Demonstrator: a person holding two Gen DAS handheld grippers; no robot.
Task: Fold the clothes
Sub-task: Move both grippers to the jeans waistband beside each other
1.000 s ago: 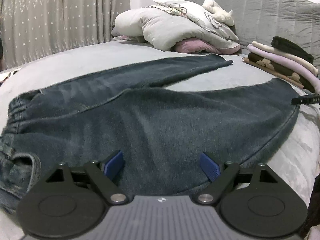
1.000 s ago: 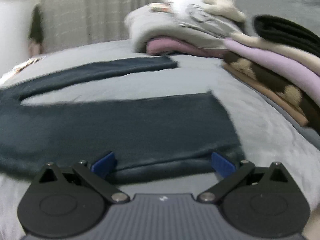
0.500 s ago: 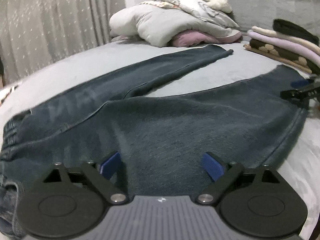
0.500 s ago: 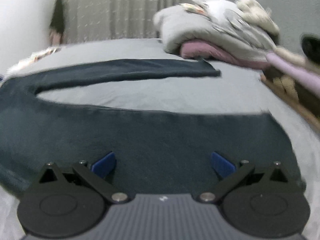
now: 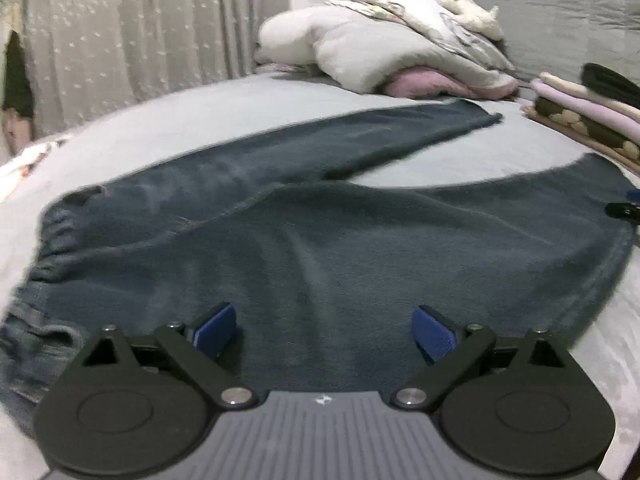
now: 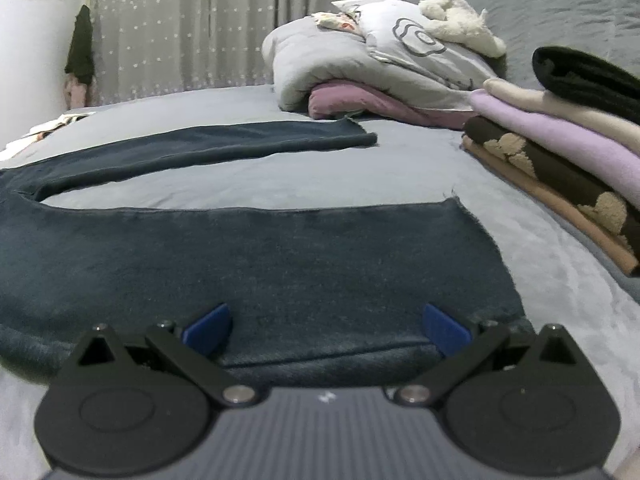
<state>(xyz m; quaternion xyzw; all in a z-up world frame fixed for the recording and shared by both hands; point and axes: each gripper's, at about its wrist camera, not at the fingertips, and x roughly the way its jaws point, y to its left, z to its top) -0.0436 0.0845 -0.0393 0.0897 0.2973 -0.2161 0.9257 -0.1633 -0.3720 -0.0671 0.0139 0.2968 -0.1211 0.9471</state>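
1 pair of jeans point(image 5: 320, 248) lies flat on the bed point(image 5: 224, 120), 2 legs splayed in a V: waistband at near left, 1 leg running to far right, 1 leg across the near side. Left gripper point(image 5: 324, 330) is over the near leg by the crotch, jaws spread wide, nothing pinched. Right gripper point(image 6: 326, 326) sits at the near leg's hem end point(image 6: 480, 264), jaws also wide apart, denim below them but not clamped. 1 stack point(image 6: 560, 136) of folded clothes sits just right of that hem, close to it. 1 heap of bedding point(image 6: 360, 64) lies at the far end, just past the far leg's hem. Bare sheet shows between the 2 legs and far left toward the curtain point(image 6: 192, 24).
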